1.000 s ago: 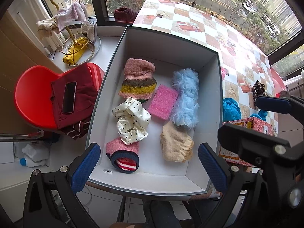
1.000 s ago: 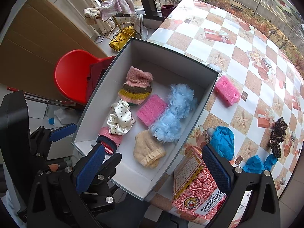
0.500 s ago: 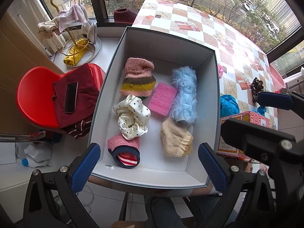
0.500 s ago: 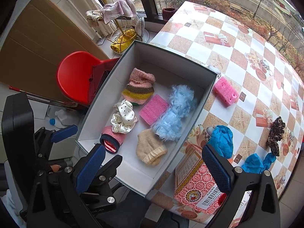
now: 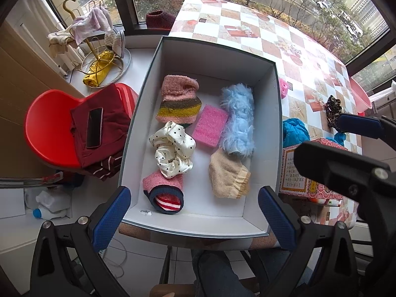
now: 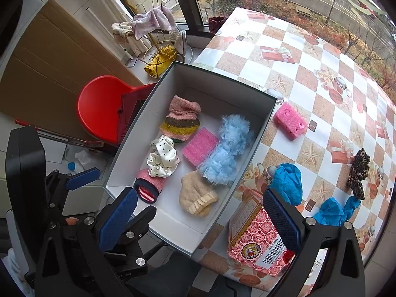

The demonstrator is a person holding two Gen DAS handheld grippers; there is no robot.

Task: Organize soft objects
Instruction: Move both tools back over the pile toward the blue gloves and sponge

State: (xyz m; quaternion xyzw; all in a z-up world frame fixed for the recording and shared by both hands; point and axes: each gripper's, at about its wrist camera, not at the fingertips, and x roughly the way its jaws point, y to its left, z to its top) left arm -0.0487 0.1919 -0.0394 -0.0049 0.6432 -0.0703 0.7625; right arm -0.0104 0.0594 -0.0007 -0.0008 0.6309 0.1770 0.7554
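An open white box [image 5: 262, 208] [image 6: 178, 225] at the table's near left corner holds several soft items: a striped knit hat [image 5: 179, 101], a pink sponge [image 5: 210, 128], a blue furry piece [image 5: 237, 121], a polka-dot scrunchie [image 5: 173, 156], a beige sock [image 5: 227, 175] and a pink cuff [image 5: 164, 193]. On the table lie a second pink sponge [image 6: 290, 120], blue cloths [image 6: 287, 180] [image 6: 334, 210] and a leopard scrunchie [image 6: 358, 173]. My left gripper [image 5: 193, 220] is open and empty before the box's near edge. My right gripper [image 6: 198, 222] is open and empty above the box's near right corner.
A red patterned carton [image 6: 255, 237] stands right of the box at the table's near edge. A red chair [image 5: 49, 128] with dark red cloth and a phone [image 5: 94, 126] is on the left. A gold rack with cloths [image 5: 99, 57] stands on the sill.
Both grippers have drawn back slightly from the box, so the box sits a little farther in each view. Nothing in the box has moved.
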